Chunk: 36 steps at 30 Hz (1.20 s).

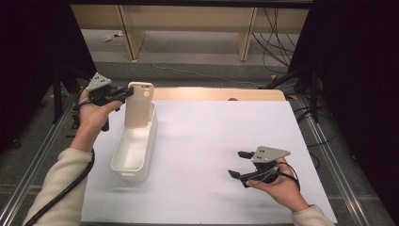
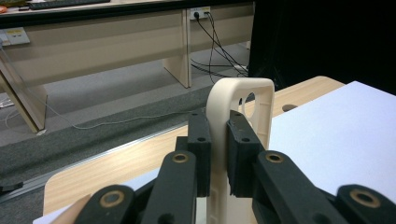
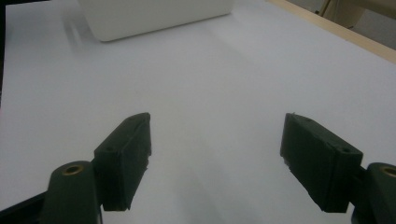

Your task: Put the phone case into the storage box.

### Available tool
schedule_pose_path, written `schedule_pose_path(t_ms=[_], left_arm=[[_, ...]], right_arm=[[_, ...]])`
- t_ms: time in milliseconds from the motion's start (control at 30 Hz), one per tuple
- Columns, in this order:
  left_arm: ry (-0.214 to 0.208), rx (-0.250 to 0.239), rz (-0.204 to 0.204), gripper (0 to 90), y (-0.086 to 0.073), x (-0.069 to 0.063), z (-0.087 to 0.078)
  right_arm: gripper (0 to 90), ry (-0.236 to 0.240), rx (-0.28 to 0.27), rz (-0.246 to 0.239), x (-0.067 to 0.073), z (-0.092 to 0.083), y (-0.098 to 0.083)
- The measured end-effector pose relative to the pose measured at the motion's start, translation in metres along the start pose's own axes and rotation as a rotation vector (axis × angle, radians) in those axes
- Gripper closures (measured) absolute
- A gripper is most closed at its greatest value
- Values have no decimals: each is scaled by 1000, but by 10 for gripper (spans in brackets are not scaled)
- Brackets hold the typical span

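A beige phone case (image 1: 139,104) stands upright at the far end of a long white bin (image 1: 134,153), its lower end inside the bin. My left gripper (image 1: 126,92) reaches in from the left and is shut on the case's left edge near the top. In the left gripper view both black pads (image 2: 201,140) press on the edge of the phone case (image 2: 240,95), whose camera cut-out shows above them. My right gripper (image 1: 238,164) hovers low over the white sheet at the front right, jaws wide apart with nothing between the fingertips (image 3: 217,156).
A white sheet (image 1: 211,141) covers most of the wooden table (image 1: 216,94). A corner of the white bin (image 3: 154,18) lies ahead of the right gripper. Beyond the table's far edge are grey floor, desk legs and loose cables (image 1: 273,37).
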<state>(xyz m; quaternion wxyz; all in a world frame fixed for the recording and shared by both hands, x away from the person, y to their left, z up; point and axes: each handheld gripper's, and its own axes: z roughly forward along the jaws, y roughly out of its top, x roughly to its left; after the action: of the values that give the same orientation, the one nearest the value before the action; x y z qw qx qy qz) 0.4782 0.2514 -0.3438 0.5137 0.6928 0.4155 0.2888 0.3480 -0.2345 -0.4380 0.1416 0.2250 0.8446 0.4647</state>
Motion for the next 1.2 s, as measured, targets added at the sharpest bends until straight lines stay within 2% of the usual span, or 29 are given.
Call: schedule_pose_path(t_ms=[1200], left_arm=[[4, 12, -8, 814, -5, 9, 15]], right_arm=[[260, 1, 1, -3, -1, 0, -1]])
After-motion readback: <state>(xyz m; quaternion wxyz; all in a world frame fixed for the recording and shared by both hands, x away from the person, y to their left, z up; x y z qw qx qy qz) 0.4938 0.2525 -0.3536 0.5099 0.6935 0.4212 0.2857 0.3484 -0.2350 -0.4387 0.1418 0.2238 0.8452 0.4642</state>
